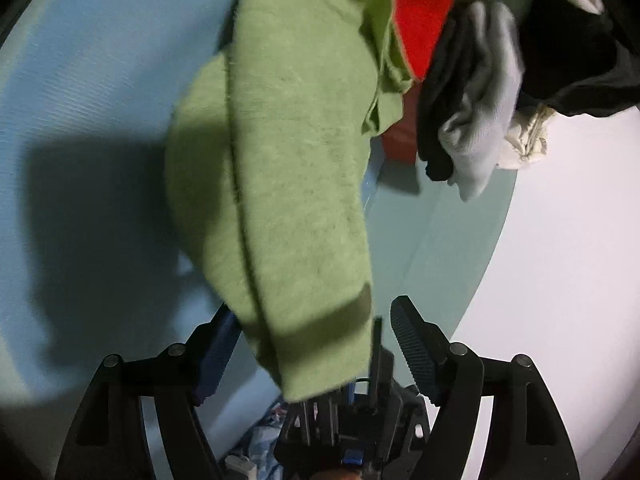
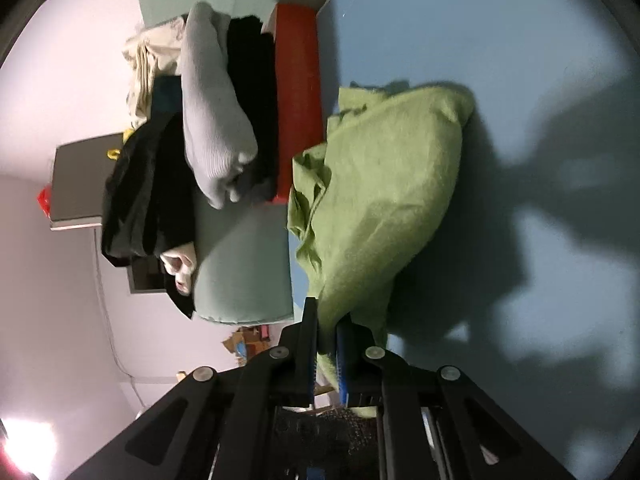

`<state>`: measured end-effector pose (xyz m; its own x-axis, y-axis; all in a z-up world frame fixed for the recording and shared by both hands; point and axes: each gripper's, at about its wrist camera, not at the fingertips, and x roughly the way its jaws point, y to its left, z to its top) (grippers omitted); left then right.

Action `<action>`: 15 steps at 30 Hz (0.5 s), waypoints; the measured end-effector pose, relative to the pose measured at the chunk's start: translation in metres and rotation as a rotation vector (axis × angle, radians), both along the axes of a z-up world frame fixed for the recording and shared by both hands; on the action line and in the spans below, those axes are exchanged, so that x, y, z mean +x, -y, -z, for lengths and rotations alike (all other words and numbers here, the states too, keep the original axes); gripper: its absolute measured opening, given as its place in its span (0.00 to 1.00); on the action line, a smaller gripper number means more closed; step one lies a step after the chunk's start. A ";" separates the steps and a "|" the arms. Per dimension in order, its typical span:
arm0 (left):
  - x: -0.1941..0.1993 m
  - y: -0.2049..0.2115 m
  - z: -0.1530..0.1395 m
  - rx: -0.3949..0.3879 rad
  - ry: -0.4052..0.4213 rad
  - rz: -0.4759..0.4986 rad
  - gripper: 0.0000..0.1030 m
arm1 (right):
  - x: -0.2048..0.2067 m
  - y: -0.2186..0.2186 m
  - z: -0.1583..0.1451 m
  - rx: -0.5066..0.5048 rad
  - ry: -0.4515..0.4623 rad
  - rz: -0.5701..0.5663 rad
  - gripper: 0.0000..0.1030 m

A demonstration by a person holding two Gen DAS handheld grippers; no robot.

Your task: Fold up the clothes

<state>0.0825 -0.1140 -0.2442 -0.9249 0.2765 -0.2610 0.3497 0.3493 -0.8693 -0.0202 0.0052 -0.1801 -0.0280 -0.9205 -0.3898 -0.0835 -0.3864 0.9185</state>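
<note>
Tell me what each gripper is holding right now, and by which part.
The right gripper pinches the green garment by a bunched edge. The left gripper stands open; the cloth hangs between its fingers, unpressed.

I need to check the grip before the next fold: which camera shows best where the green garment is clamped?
The right wrist view: the right gripper is shut on the green garment, its edge pinched between the pads. The left wrist view shows the garment hanging between the open left gripper fingers, unclamped.

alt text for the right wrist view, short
The right gripper is shut on the edge of a fuzzy green garment lying bunched on a pale blue surface. Beyond it, grey and black folded clothes are stacked beside a red block.
</note>
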 end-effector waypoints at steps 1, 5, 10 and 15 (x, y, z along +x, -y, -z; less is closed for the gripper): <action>-0.002 0.001 0.003 0.011 -0.009 0.006 0.74 | -0.001 0.001 0.000 -0.011 0.010 -0.006 0.08; 0.000 0.001 0.010 0.028 -0.029 0.020 0.74 | -0.004 0.005 0.000 -0.027 0.029 -0.038 0.08; -0.011 0.007 0.006 -0.074 -0.028 0.060 0.57 | -0.004 0.000 -0.001 -0.021 0.031 -0.069 0.08; -0.013 0.017 -0.032 -0.281 0.049 0.137 0.09 | 0.009 -0.003 -0.013 0.173 -0.129 -0.092 0.14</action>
<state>0.0695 -0.1308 -0.2127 -0.8684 0.3087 -0.3880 0.4207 0.0449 -0.9061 -0.0115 0.0084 -0.1673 -0.0066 -0.8412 -0.5406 0.0733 -0.5396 0.8387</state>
